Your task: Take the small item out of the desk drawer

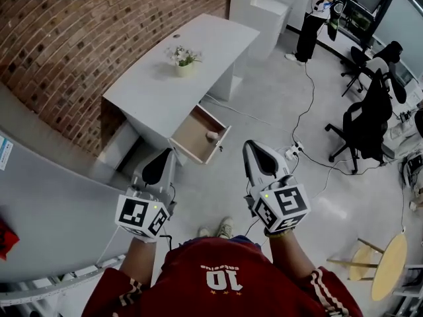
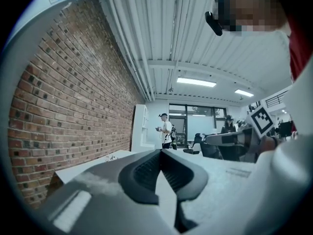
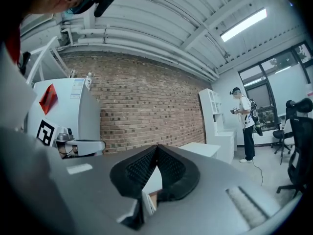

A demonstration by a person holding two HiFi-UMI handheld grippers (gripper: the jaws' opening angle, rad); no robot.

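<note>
- left gripper (image 1: 165, 156): jaws closed tip to tip, nothing between them, held low in front of the body and aimed toward the desk (image 1: 173, 78)
- right gripper (image 1: 251, 147): same, jaws together and empty (its own view shows the pads meeting with only a sliver of gap below the tips)
- drawer (image 1: 193, 132) stands pulled out from under the desk's near end, so the inside is exposed from above
- small item (image 1: 211, 135): pale, roundish, lying on the drawer floor toward the front right corner; too small to say what it is
- both grippers well apart from the drawer, person standing back on the floor; looks like an approach stance, no reach begun
- judgement: the closed jaws suit carrying, not picking; either one has to open before coming down over the item
- right gripper sits nearer the item's side of the drawer, likely the easier pick
- potted plant (image 1: 183, 61) on the desktop, clear of the drawer, no obstruction
- risk: item is close to the drawer's front wall, little room for a jaw on that side
</note>
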